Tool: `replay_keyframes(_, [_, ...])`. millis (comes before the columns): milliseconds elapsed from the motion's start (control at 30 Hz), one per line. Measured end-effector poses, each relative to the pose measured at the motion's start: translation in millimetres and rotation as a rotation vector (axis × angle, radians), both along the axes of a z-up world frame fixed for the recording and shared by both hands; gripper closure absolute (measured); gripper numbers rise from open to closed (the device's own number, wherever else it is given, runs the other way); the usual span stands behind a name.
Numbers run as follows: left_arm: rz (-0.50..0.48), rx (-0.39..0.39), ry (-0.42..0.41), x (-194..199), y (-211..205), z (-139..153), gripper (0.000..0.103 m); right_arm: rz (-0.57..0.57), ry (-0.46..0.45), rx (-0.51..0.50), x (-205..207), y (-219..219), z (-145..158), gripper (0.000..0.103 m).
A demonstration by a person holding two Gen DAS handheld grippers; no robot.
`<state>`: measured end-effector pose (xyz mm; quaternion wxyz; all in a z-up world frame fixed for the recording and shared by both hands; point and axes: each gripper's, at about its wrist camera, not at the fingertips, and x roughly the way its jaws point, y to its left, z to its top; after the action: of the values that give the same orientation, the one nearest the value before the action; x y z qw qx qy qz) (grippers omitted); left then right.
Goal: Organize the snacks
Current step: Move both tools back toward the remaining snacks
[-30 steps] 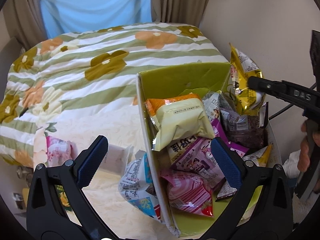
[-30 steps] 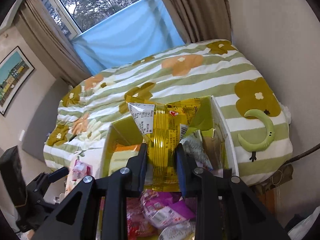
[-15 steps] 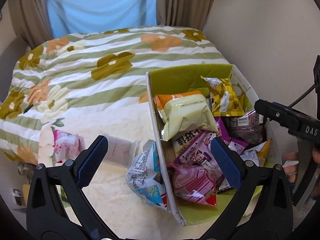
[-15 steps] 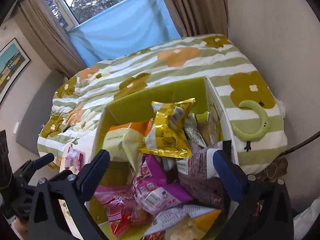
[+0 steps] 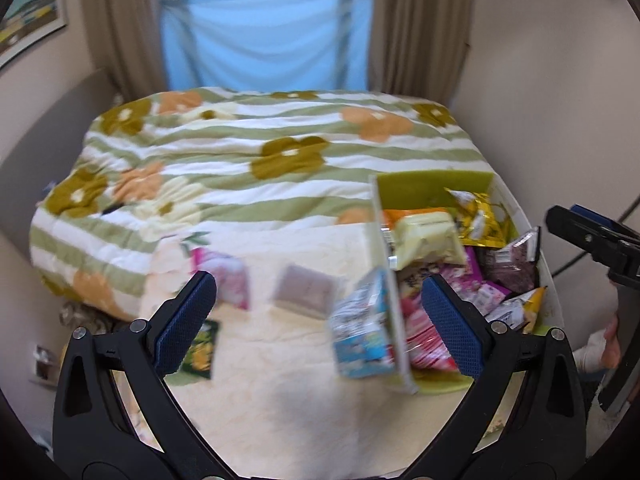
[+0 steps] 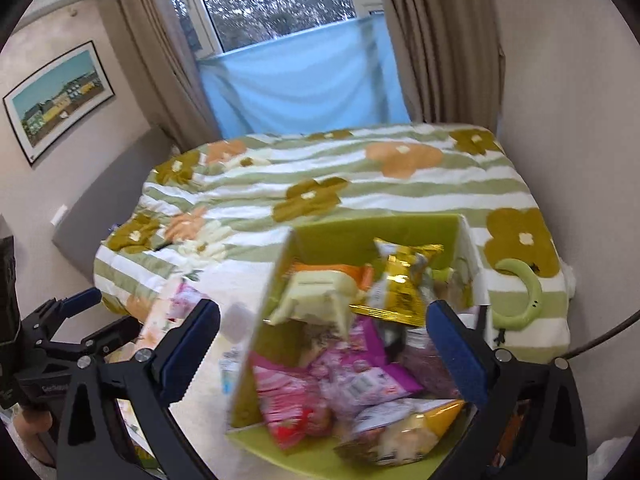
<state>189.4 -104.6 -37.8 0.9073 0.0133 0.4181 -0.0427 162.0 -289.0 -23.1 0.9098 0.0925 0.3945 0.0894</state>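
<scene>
In the left wrist view, the left gripper point(image 5: 316, 320) is seen released, nothing between its blue pads. A green-lined white cardboard box point(image 5: 434, 184) of snack packets is set on the flowered green-striped quilt point(image 5: 240, 152), with a blue-and-white packet point(image 5: 360, 332) leaning against its outer wall.

In the right wrist view, the right gripper point(image 6: 324, 344) is spread wide and empty. A crinkled gold foil packet point(image 6: 400, 284) is lying inside the box, on top of the pile.
</scene>
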Motion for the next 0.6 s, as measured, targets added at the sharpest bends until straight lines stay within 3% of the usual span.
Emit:
replay_keyframes(267, [0.106,-0.031,0.003,-17.3,87.4,-2.7,0.001,0.075,-0.036,-0.022,-14.0,68.7,3.7,0.000])
replay_keyframes(600, [0.048,-0.033,0.086,-3.6,169.5,-36.8,0.001,0.045,-0.010,-0.016,-17.4,171.1,-30.0,0.000])
